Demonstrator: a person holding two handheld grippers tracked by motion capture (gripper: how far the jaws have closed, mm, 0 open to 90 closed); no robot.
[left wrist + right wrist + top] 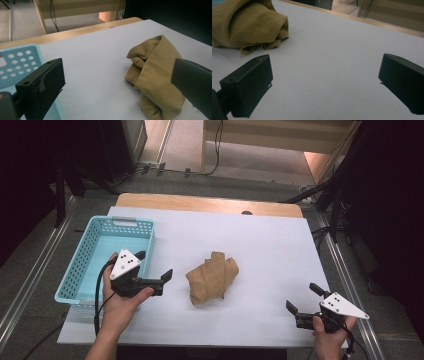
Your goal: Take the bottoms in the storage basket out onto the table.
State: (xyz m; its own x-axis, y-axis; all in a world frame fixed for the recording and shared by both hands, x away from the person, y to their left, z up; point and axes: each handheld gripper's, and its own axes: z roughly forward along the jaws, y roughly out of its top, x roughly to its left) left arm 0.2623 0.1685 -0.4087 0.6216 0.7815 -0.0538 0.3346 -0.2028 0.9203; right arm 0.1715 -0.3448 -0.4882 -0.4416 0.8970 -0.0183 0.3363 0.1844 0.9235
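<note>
A crumpled tan cloth (212, 277) lies mid-table on the white sheet (270, 245), right of the light-blue basket (80, 270), with the left gripper (156, 266) and right gripper (304, 299) flanking it, jaws spread and empty, seemingly poised to grasp it.
</note>
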